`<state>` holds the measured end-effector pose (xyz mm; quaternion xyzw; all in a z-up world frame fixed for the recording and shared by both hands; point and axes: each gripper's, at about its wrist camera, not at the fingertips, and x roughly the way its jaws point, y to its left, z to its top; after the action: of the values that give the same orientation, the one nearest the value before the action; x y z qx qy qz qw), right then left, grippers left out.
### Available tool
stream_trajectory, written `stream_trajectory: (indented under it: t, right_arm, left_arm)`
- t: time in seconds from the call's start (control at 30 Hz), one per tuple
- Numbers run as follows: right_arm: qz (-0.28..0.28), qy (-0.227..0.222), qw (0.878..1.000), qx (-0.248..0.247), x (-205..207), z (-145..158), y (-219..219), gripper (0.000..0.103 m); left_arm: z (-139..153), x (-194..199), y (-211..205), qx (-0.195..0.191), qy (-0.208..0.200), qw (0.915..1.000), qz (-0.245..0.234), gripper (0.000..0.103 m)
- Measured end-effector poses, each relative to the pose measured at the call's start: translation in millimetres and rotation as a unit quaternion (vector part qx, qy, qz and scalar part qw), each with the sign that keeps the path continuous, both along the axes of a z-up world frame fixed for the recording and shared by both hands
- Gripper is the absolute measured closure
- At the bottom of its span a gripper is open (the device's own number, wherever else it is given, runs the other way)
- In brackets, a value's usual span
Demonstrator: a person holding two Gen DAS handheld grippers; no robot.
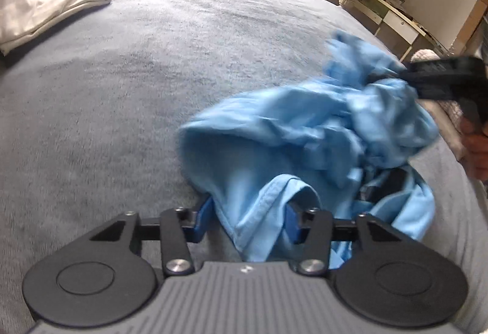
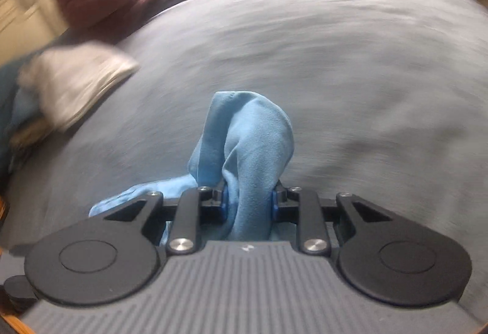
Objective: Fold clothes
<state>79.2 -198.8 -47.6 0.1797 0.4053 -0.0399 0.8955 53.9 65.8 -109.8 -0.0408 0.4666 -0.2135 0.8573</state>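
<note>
Left tongs angled down, right tongs angled down, both clamped on cloth

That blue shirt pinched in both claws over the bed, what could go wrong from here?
1. The blue shirt is bunched and twisted between the left claw and right claw, so a fold begun now would likely come out crooked.
2. Each claw pinches only a gathered wad of cloth, so a layer may slip free once the shirt is pulled taut.
3. Spreading it wide could nudge the folded white garment lying on the grey blanket.
</note>
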Motion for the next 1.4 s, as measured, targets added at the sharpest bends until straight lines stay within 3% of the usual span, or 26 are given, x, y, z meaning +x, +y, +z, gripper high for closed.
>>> stream_trajectory:
  t: [0.13, 0.23, 0.27, 0.37, 0.6, 0.73, 0.8, 0.87, 0.93, 1.0, 1.07, 1.23, 1.3, 1.4]
  right_arm:
    - [-0.101, 0.005, 0.994, 0.031, -40, -18, -45, 0.082]
    - [-0.16, 0.02, 0.984, 0.077, -69, -39, -66, 0.082]
    - [-0.168, 0.02, 0.981, 0.091, -76, -44, -67, 0.082]
    - [-0.188, 0.012, 0.974, 0.128, -99, -55, -70, 0.082]
    - [-0.197, -0.066, 0.964, 0.165, -150, -38, -70, 0.083]
    - [-0.204, -0.086, 0.956, 0.193, -165, -36, -71, 0.082]
    - [-0.204, -0.082, 0.955, 0.2, -165, -39, -70, 0.08]
    - [-0.209, -0.063, 0.953, 0.21, -162, -45, -76, 0.075]
    - [-0.223, -0.039, 0.949, 0.219, -163, -54, -82, 0.068]
    - [-0.234, -0.028, 0.945, 0.228, -170, -58, -87, 0.058]
    - [-0.243, -0.037, 0.941, 0.234, -180, -55, -93, 0.047]
    - [-0.263, -0.08, 0.935, 0.225, -205, -35, -104, 0.039]
    - [-0.265, -0.101, 0.934, 0.217, -212, -25, -107, 0.036]
    - [-0.239, -0.12, 0.943, 0.197, -204, -10, -103, 0.031]
  left_arm:
    - [-1, 8, -3, 0.002, -0.004, 1.0, 0.003, 0.068]
    - [0, 14, -10, 0.014, -0.012, 0.9998, -0.003, 0.082]
    - [0, 17, -12, 0.02, -0.015, 0.9997, -0.007, 0.088]
    - [3, 32, -20, 0.037, -0.027, 0.9988, -0.015, 0.095]
    - [33, 86, -40, 0.039, -0.083, 0.9954, -0.025, 0.098]
    - [59, 113, -69, 0.067, -0.153, 0.9846, -0.05, 0.097]
    - [64, 127, -85, 0.078, -0.166, 0.9809, -0.065, 0.087]
    - [58, 139, -94, 0.082, -0.137, 0.9844, -0.074, 0.055]
    - [46, 145, -92, 0.078, -0.094, 0.9903, -0.066, 0.04]
    - [39, 144, -81, 0.067, -0.054, 0.9948, -0.054, 0.039]
    - [39, 137, -62, 0.045, -0.034, 0.9978, -0.036, 0.032]
    - [56, 99, -1, -0.005, -0.033, 0.9992, 0.024, 0.022]
    - [62, 76, 17, -0.016, -0.024, 0.9995, 0.016, 0.018]
    - [59, 39, 30, -0.029, 0.02, 0.9989, -0.029, 0.018]
